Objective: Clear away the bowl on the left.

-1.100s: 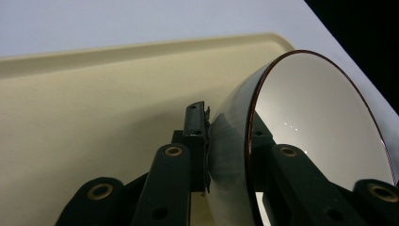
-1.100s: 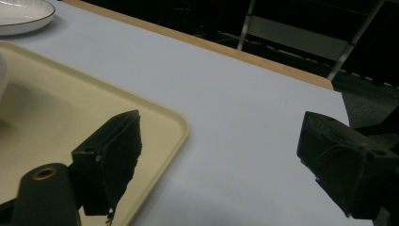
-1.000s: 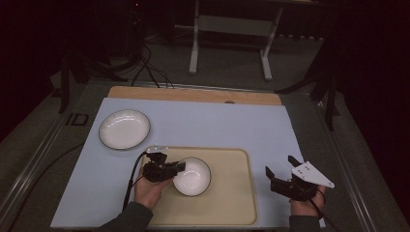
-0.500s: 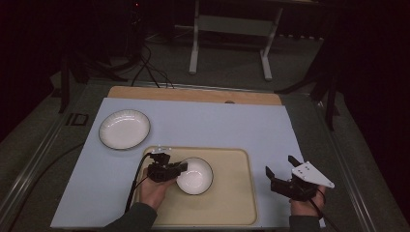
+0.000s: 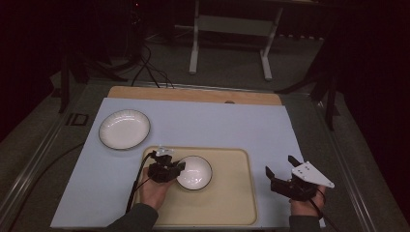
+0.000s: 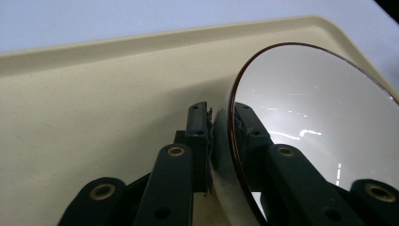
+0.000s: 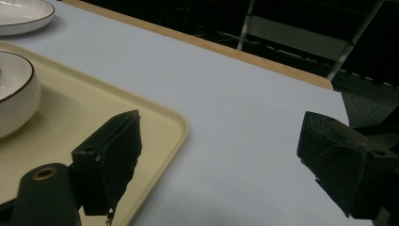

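A white bowl (image 5: 194,172) with a dark rim sits on the cream tray (image 5: 232,193). My left gripper (image 5: 177,168) is shut on the bowl's left rim; in the left gripper view the bowl (image 6: 310,122) has its rim pinched between the two black jaws of that gripper (image 6: 221,117). My right gripper (image 5: 281,167) hovers open at the tray's right edge, over the pale blue mat, with nothing between its jaws. The right gripper view shows the same gripper (image 7: 221,141) wide apart, the bowl (image 7: 14,94) at far left.
A white plate (image 5: 124,128) with a dark rim lies on the mat (image 5: 217,121) at the back left, seen also as the plate (image 7: 21,14) in the right gripper view. A wooden strip (image 5: 193,94) borders the far side. A metal stand (image 5: 231,34) rises beyond.
My left gripper and the bowl have shifted slightly to the right on the tray. The right gripper has stayed where it was.
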Tool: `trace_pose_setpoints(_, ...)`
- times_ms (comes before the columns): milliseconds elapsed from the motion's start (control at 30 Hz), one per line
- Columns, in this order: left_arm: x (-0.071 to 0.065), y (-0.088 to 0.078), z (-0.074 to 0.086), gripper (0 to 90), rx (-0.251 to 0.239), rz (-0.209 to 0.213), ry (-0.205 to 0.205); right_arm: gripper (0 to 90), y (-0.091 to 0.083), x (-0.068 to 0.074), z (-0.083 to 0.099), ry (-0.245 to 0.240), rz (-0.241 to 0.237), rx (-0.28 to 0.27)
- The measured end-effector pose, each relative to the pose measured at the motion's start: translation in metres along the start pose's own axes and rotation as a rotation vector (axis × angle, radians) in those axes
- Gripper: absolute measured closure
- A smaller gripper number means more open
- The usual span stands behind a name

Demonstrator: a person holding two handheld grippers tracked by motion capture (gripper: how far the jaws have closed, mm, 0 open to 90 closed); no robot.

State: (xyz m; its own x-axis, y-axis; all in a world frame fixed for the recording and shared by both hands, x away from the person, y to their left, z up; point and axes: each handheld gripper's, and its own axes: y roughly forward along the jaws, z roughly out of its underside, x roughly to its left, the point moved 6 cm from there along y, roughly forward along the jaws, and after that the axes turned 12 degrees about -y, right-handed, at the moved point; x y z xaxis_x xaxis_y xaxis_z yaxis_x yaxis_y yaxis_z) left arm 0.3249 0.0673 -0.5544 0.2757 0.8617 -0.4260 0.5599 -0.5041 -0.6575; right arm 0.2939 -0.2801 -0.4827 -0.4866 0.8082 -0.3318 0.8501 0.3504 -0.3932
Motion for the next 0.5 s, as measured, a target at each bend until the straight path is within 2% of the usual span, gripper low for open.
trace_pose_setpoints(133,0.000,-0.001,0.000,69.4,-0.013,-0.040,0.022,13.8,0.000,0.000,0.000,0.002,0.001,-0.003)
trace_pose_setpoints(267,0.000,-0.009,-0.005,61.4,-0.043,-0.083,0.055,13.8,0.000,0.000,0.000,0.002,0.001,-0.002)
trace_pose_setpoints(500,-0.003,-0.031,-0.014,53.0,-0.116,-0.141,0.168,13.8,-0.001,-0.001,0.000,0.005,0.000,-0.003)
